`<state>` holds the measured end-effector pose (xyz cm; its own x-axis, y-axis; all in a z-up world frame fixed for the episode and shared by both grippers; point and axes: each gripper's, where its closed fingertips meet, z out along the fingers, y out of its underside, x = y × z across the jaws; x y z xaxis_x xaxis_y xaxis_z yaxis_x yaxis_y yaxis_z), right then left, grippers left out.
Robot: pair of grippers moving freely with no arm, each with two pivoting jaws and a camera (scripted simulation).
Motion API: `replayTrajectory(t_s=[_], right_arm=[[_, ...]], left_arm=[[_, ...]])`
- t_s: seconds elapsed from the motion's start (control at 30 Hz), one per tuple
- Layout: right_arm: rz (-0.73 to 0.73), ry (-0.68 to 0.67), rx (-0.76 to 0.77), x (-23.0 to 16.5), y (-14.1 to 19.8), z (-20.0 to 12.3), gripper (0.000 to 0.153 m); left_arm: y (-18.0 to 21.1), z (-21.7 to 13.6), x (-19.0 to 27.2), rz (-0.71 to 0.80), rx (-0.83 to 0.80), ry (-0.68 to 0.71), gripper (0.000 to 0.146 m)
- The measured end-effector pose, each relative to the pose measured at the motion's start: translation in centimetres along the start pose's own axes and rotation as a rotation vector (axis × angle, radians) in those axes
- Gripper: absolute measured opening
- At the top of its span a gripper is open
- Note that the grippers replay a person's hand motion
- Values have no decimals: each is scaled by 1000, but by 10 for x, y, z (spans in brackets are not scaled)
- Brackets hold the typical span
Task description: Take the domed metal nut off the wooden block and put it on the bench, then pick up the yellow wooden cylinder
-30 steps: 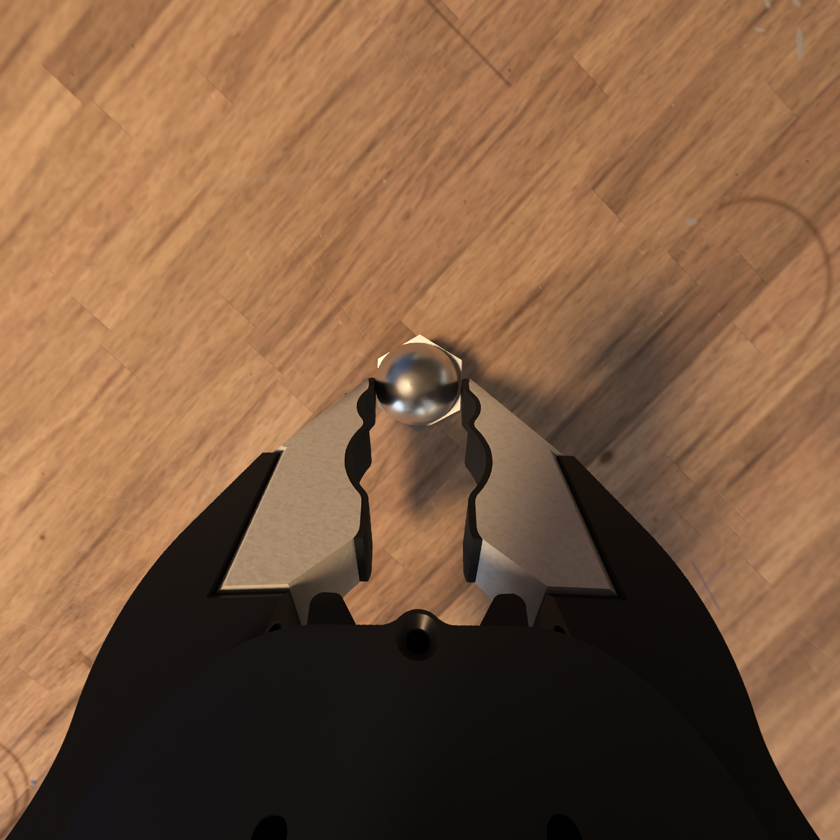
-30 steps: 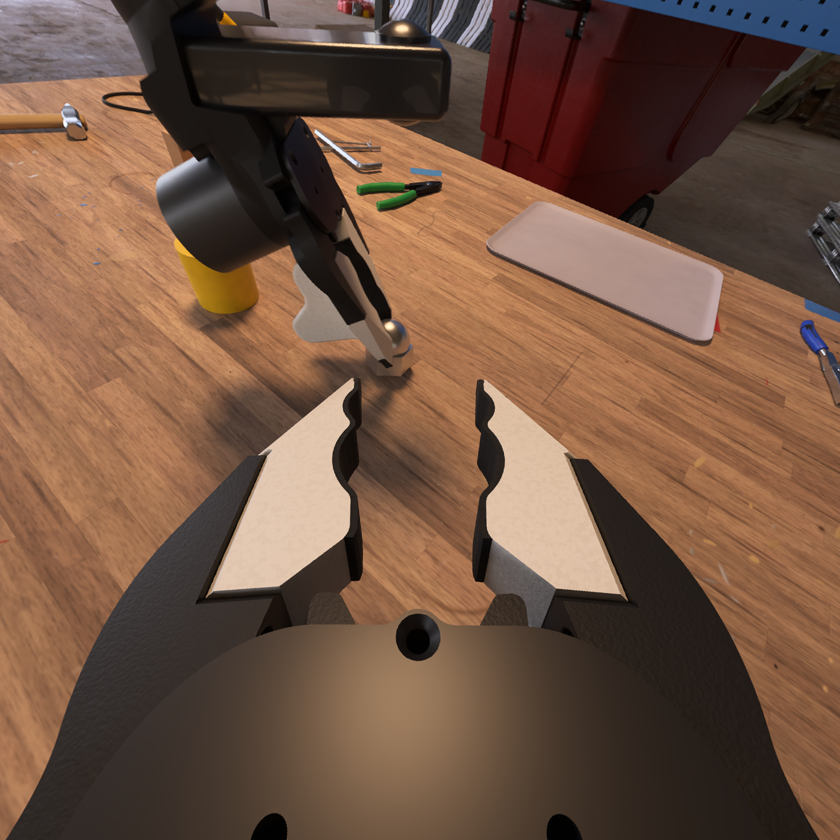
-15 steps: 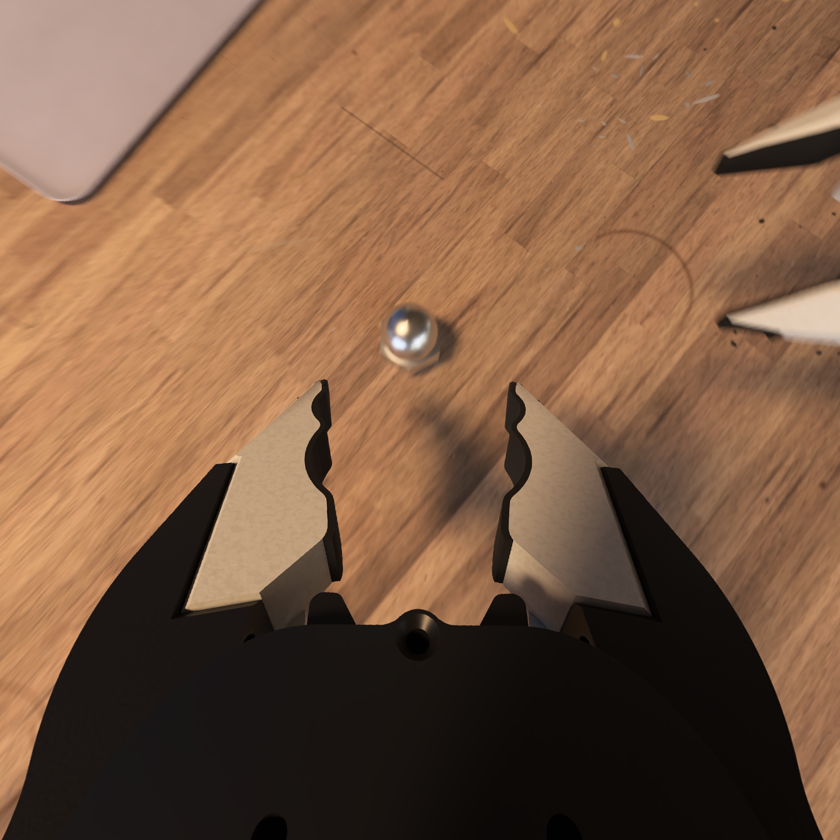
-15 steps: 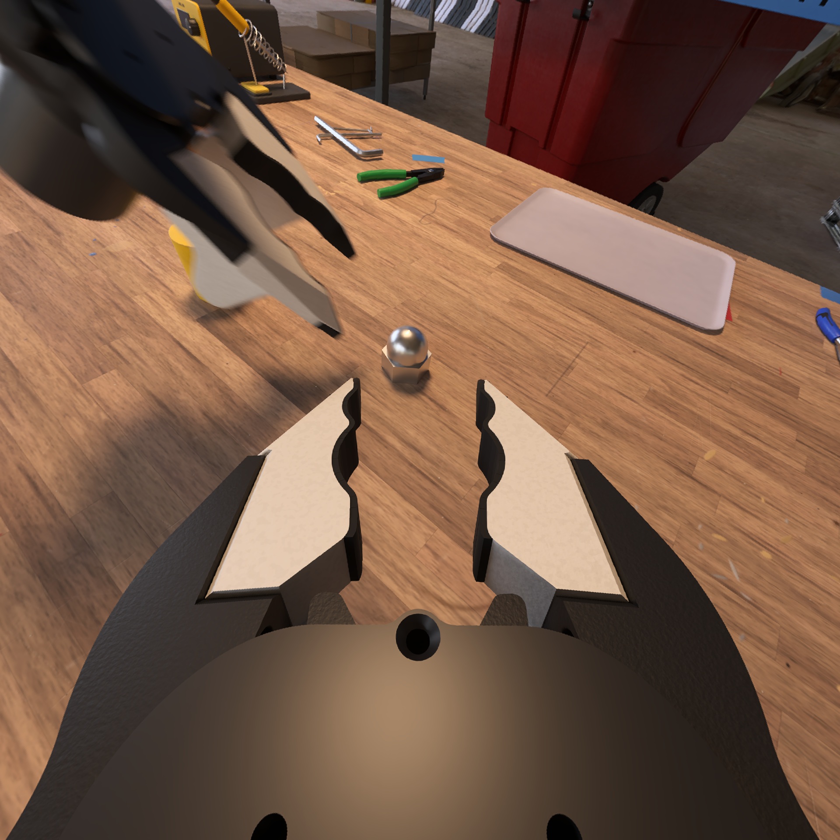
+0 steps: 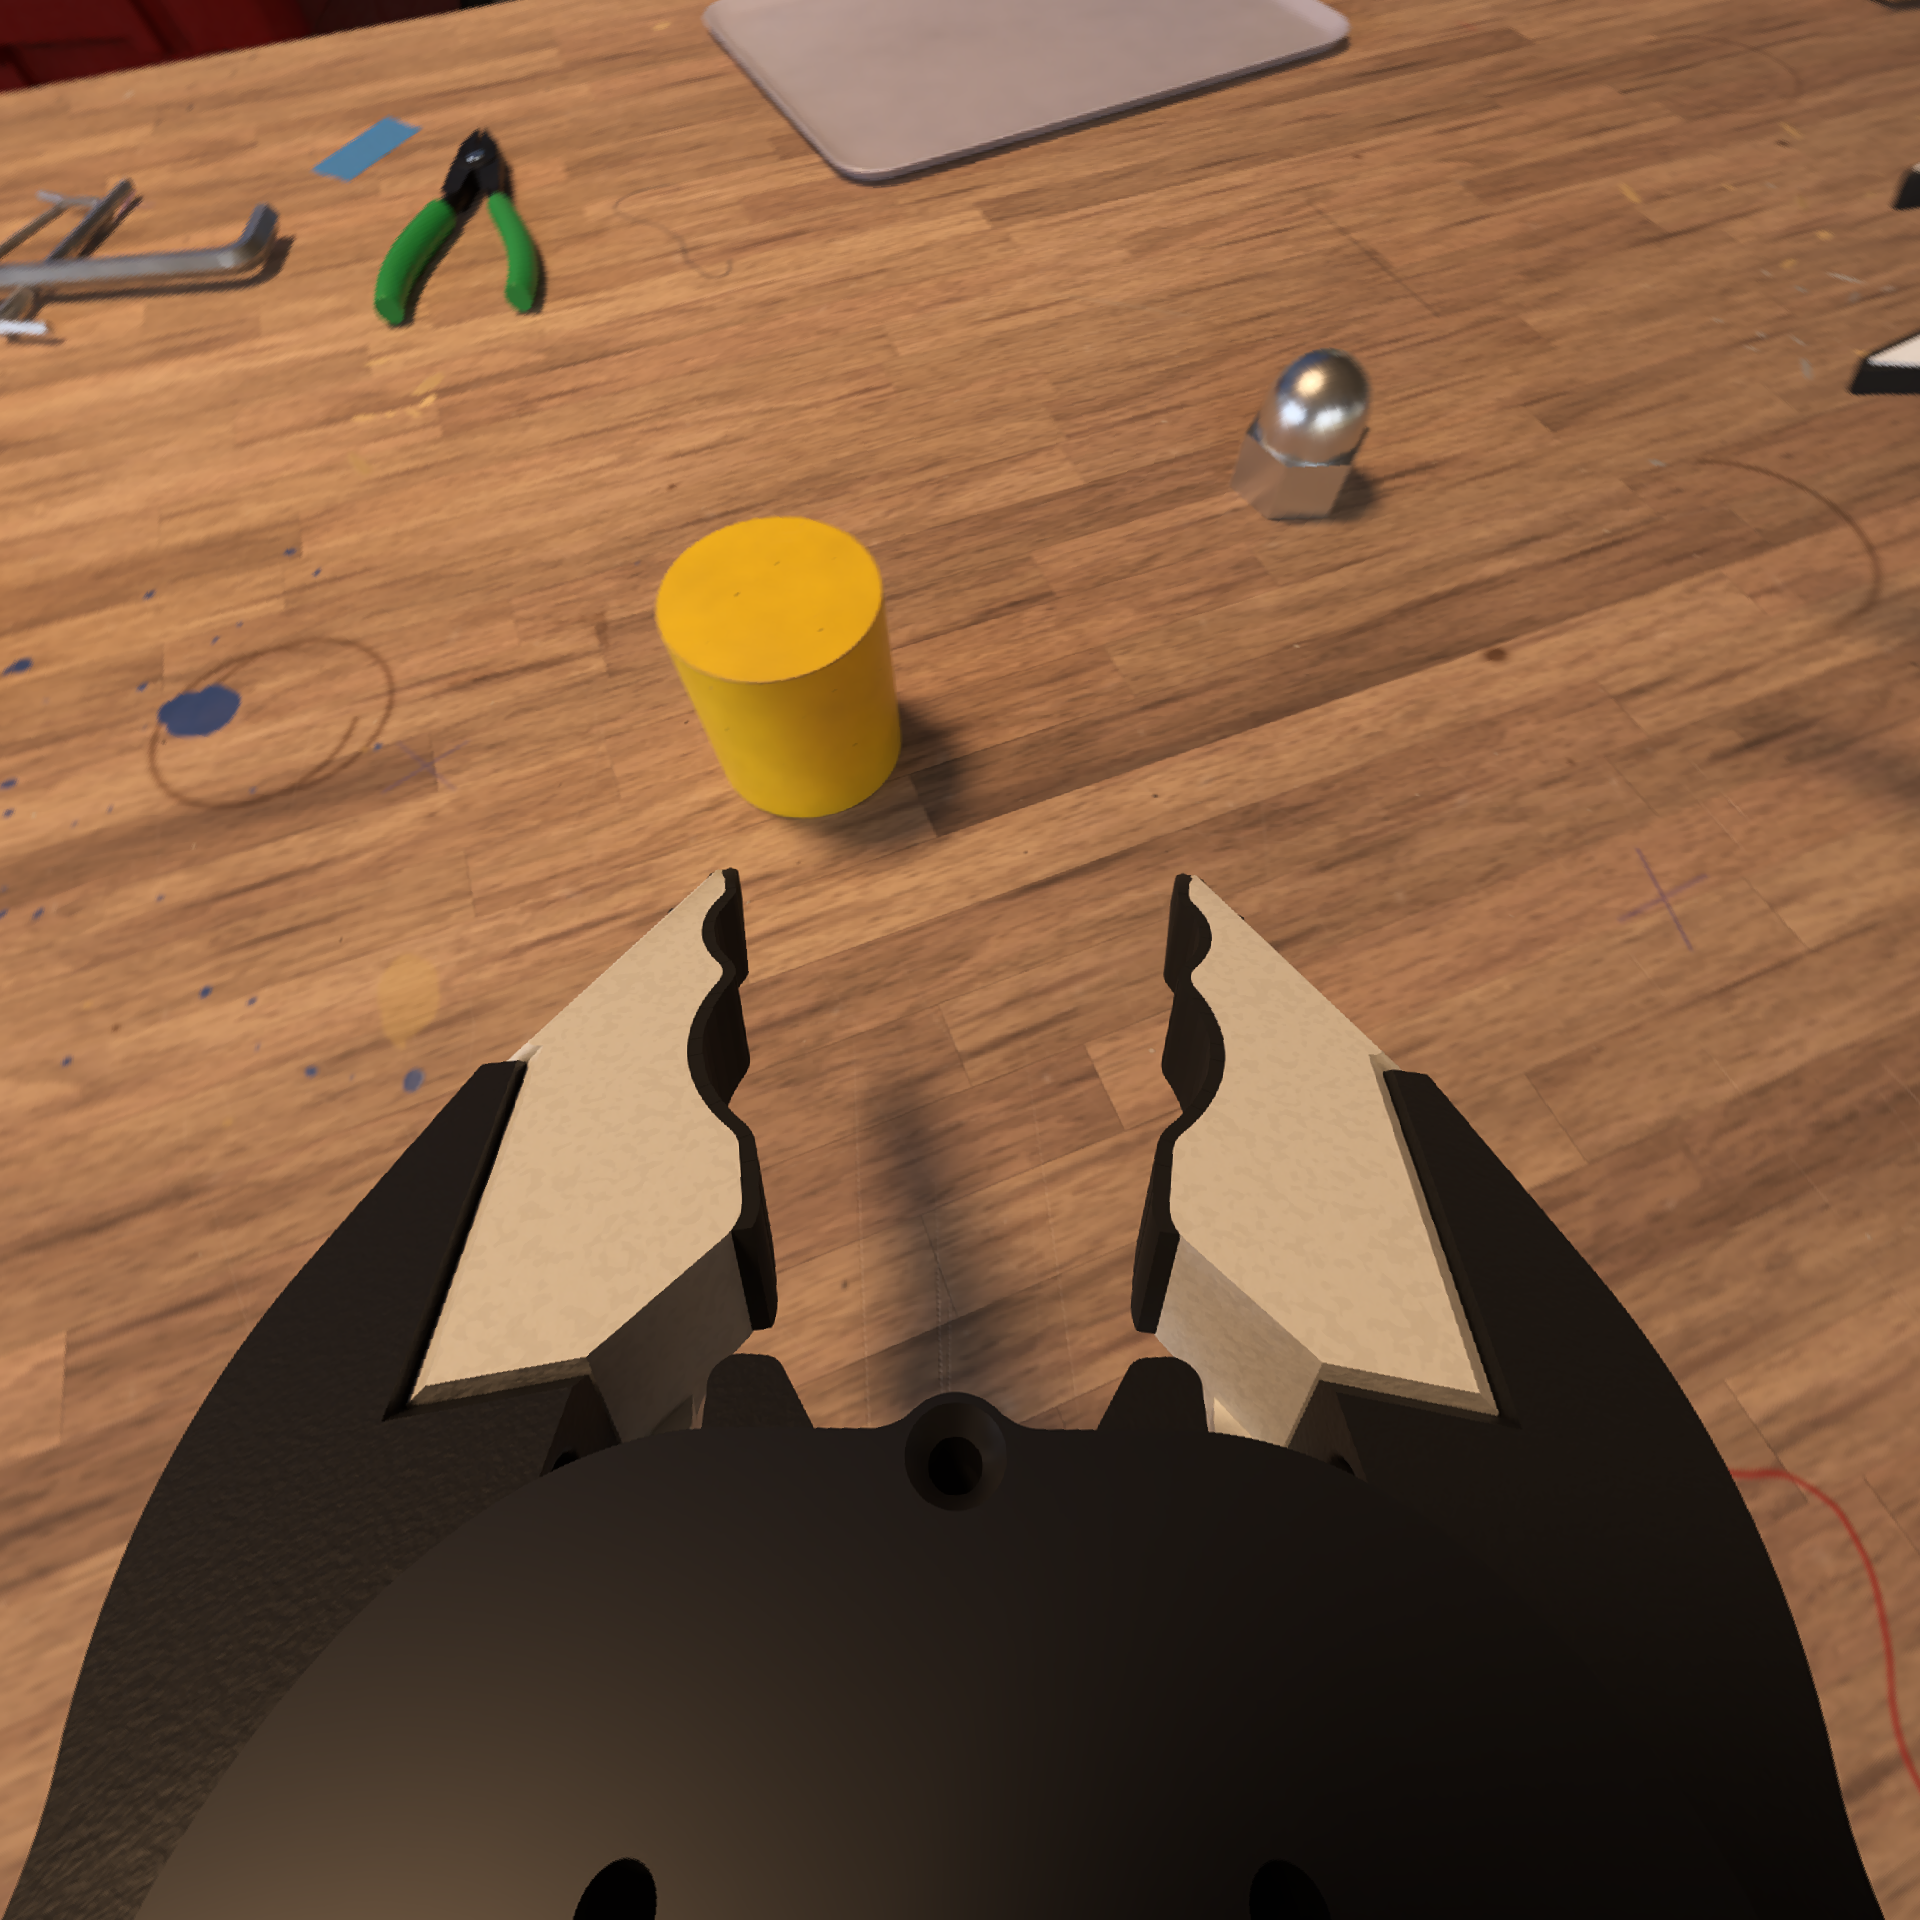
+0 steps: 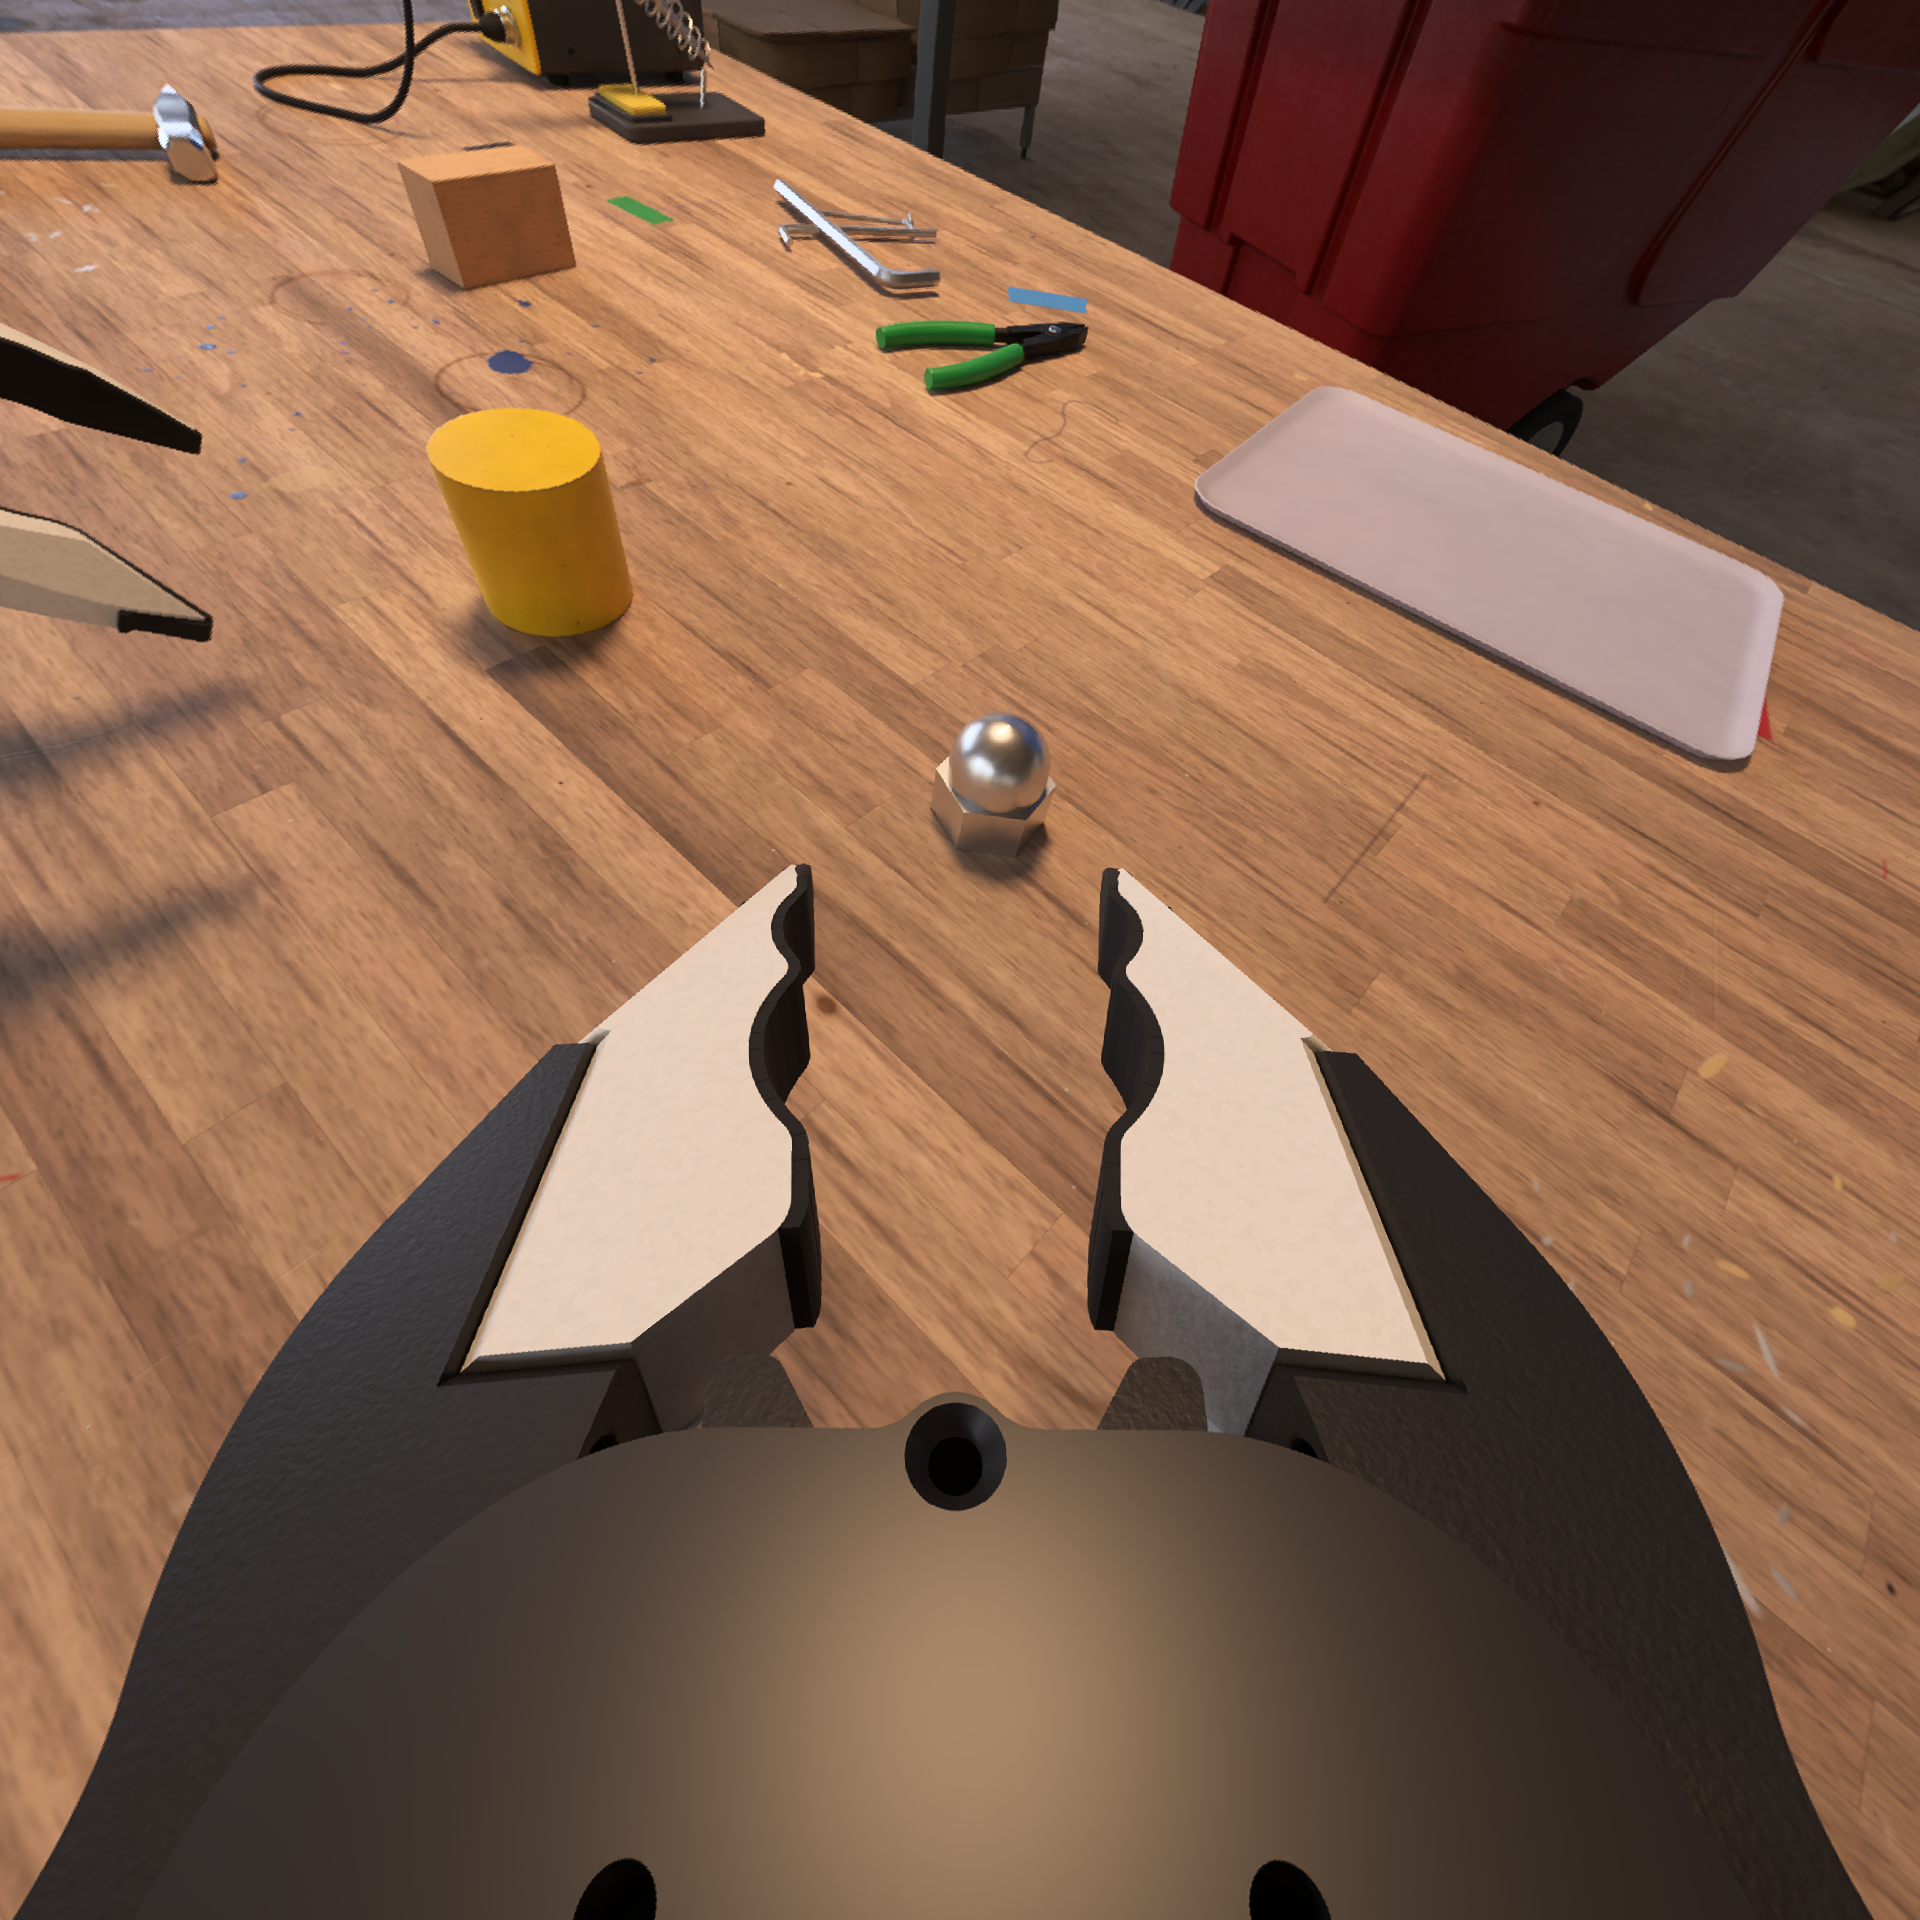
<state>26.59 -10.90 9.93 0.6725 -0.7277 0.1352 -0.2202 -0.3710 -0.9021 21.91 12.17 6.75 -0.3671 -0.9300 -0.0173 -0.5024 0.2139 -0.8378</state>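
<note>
The domed metal nut stands upright on the wooden bench, also in the right wrist view. The yellow wooden cylinder stands upright just ahead of my left gripper, slightly left of its open, empty jaws. It also shows in the right wrist view. My right gripper is open and empty, just short of the nut. The wooden block stands bare at the far left. The left gripper's fingertips show at the left edge of the right wrist view.
A pale tray lies at the right, also in the left wrist view. Green-handled pliers, hex keys, a hammer and a soldering station lie farther back. A red bin stands beyond the bench edge.
My left gripper let go of the nut on the bench, opened, drew back and swung to face the yellow cylinder. The right gripper stayed open and nearly still.
</note>
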Motion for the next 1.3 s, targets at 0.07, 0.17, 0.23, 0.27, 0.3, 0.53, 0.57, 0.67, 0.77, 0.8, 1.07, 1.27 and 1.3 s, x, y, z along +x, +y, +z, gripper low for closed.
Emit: replayTrajectory(t_s=[0.07,0.17,0.23,0.27,0.3,0.53,0.57,0.67,0.77,0.8,1.07,1.27,1.3], right_arm=[[-3,-1,-2,-2,0,0,55],[-4,-3,4,-3,-2,0,54],[-3,-3,6,-3,-2,-1,54],[-3,-3,5,-3,-2,-1,54],[-2,-4,5,-3,-2,0,54],[-4,-10,4,-3,-1,0,54],[-4,-10,3,-3,-2,0,54],[-5,-8,3,-2,-1,0,54],[-1,-4,6,0,-1,-2,54],[0,-2,6,2,-1,-2,54],[15,2,7,8,1,-3,53],[14,3,0,8,3,-1,53],[15,3,0,8,3,-1,53]], left_arm=[[1,2,-5,-39,1,-16,85],[1,6,-9,-75,-2,-29,85],[2,8,-7,-79,-7,-14,85],[2,9,-7,-84,-10,-11,85],[3,10,-7,-88,-11,-14,85],[-6,39,-21,-115,-49,-64,91],[-7,47,-24,-108,-64,-73,94],[-8,70,-29,-103,-109,-78,99],[-6,86,-33,-122,-168,-63,102],[-8,88,-35,-123,-167,-69,103],[-9,98,-45,-117,-198,-81,102],[-8,99,-46,-61,-226,-60,64],[-8,98,-48,-40,-229,-71,64]])
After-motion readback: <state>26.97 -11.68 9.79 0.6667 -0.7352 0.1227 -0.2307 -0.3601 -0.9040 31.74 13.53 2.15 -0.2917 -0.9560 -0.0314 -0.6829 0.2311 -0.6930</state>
